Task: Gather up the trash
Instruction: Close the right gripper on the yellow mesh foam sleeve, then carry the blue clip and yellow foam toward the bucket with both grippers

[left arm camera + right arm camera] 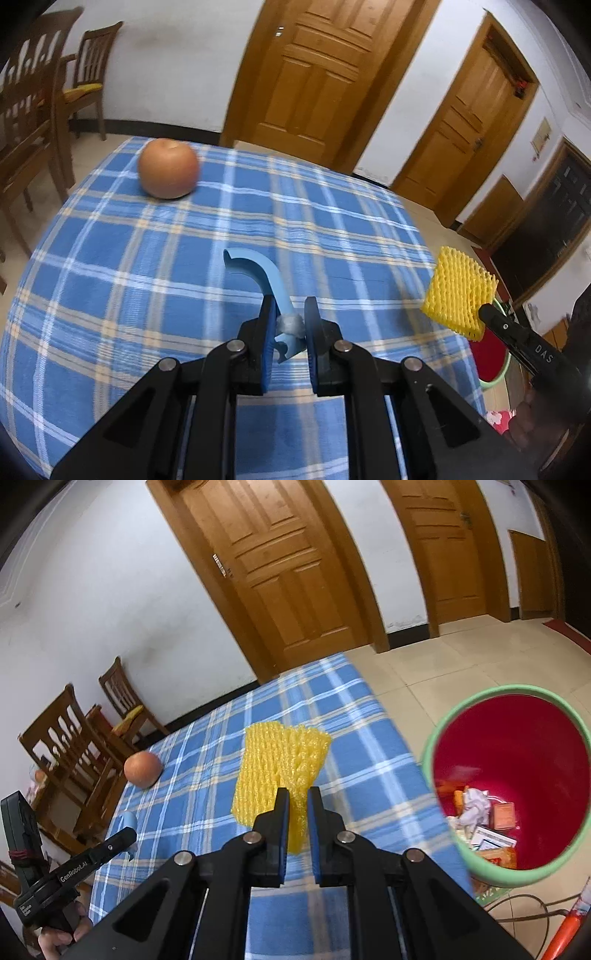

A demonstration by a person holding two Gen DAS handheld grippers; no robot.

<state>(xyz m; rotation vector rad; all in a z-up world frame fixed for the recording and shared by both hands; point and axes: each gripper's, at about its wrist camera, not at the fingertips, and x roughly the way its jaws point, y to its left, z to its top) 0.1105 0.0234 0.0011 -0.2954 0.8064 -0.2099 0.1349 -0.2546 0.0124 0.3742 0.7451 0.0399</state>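
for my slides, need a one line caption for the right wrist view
Right gripper shut on a yellow foam net above the checked tablecloth, beside a green-rimmed red bin.

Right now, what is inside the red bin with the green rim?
The bin holds crumpled white paper, an orange packet and printed wrappers. Its near rim hides whatever lies underneath them.

light: even, soft indoor, fairly bright | shadows: faint, under apple | glare: none | blur: slight motion smear on cloth & doors | distortion: strong fisheye, dark corners in both views
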